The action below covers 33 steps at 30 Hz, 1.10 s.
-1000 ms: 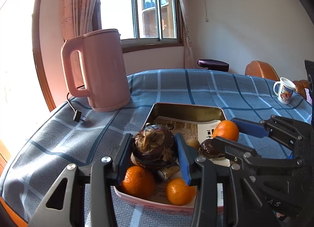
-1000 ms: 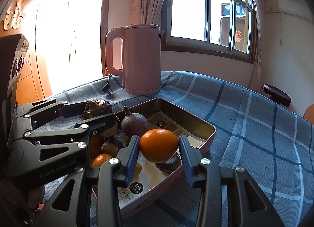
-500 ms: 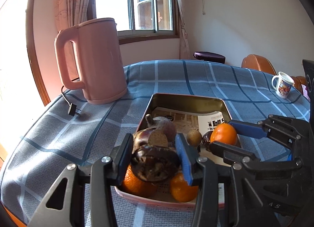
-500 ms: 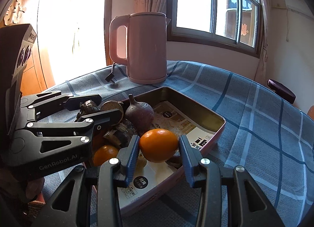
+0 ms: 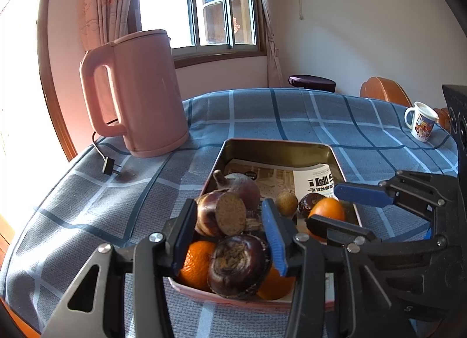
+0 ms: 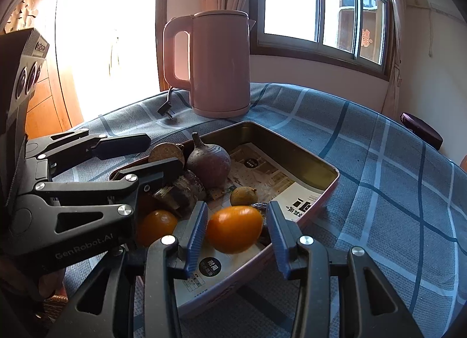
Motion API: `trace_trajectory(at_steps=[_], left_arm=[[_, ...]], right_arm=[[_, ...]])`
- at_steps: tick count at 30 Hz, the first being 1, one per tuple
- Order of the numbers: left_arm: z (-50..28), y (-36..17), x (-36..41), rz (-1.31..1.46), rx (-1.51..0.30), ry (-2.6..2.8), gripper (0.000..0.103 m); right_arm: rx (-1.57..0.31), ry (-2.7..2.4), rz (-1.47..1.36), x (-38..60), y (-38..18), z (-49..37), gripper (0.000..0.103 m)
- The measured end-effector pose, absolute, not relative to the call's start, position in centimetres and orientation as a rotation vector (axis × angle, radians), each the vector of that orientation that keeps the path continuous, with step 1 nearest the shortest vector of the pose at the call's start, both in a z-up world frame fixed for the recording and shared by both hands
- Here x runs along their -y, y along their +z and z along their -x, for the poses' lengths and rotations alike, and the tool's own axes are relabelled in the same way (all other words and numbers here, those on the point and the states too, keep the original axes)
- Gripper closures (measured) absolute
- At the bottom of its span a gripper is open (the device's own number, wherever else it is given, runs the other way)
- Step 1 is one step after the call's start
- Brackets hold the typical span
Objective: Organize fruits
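A pink tin tray (image 5: 280, 145) lined with printed paper holds the fruits. My left gripper (image 5: 228, 212) hovers over its near left corner, jaws opening. A dark brown round fruit (image 5: 238, 268) lies low between them on two oranges (image 5: 195, 259), with a gap at the left pad. A cut brown root (image 5: 224, 215) and a purple beet-like root (image 5: 242, 189) sit just behind. My right gripper (image 6: 237, 215) is over the tray's right side, jaws opening. An orange (image 6: 233, 228) rests between its pads with a small gap on the right. A small tan fruit (image 6: 243, 196) lies beyond.
A tall pink kettle (image 5: 140, 95) stands behind the tray to the left, its plug (image 5: 109, 167) lying on the blue checked tablecloth (image 5: 262, 110). A white mug (image 5: 421, 121) is at the far right edge. The far half of the tray holds only paper.
The left gripper came down with the dark fruit onto the oranges and its jaws widened off it. The right gripper lowered the orange into the tray and its jaws parted slightly.
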<state>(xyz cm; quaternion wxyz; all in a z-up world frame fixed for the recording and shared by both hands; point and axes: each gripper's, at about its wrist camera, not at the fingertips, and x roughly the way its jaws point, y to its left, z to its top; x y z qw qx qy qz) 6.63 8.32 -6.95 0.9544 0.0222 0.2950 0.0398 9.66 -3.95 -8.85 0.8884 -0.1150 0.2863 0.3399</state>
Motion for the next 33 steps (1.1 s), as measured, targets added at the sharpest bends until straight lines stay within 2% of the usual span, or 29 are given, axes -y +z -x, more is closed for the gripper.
trace_trajectory(at_steps=[2, 5, 6, 9, 11, 15, 21, 33], left_arm=[[-6.4, -6.8, -8.4, -0.046, -0.596, 0.086, 0.049], [-5.7, -6.1, -8.7, -0.032, -0.561, 0.098, 0.028], [-5.4, -5.8, -8.7, -0.035, -0.542, 0.109, 0.024], [-4.8, -4.9, -8.6, -0.049, -0.504, 0.139, 0.023], [-4.5, -4.3, -8.8, -0.030, -0.488, 0.143, 0.018], [-3.8, -3.3, -8.8, -0.020, -0.457, 0.162, 0.011], [-2.9, -2.2, -8.7, -0.011, -0.425, 0.180, 0.004], [-1.7, -1.1, -8.1, -0.022, -0.397, 0.195, 0.000]], right_arm=[[-0.591, 0.701, 0.245, 3.9, -8.8, -9.5, 0.054], [-0.558, 0.680, 0.242, 4.4, -8.4, -9.0, 0.050], [-0.546, 0.672, 0.235, 4.7, -8.2, -8.8, 0.050], [-0.520, 0.646, 0.200, 6.1, -7.2, -8.4, 0.050], [-0.509, 0.624, 0.179, 7.1, -6.5, -8.2, 0.048], [-0.463, 0.574, 0.139, 9.1, -4.8, -7.5, 0.038], [-0.408, 0.532, 0.094, 11.2, -3.0, -6.6, 0.036], [-0.351, 0.505, 0.081, 12.6, -1.7, -5.1, 0.030]])
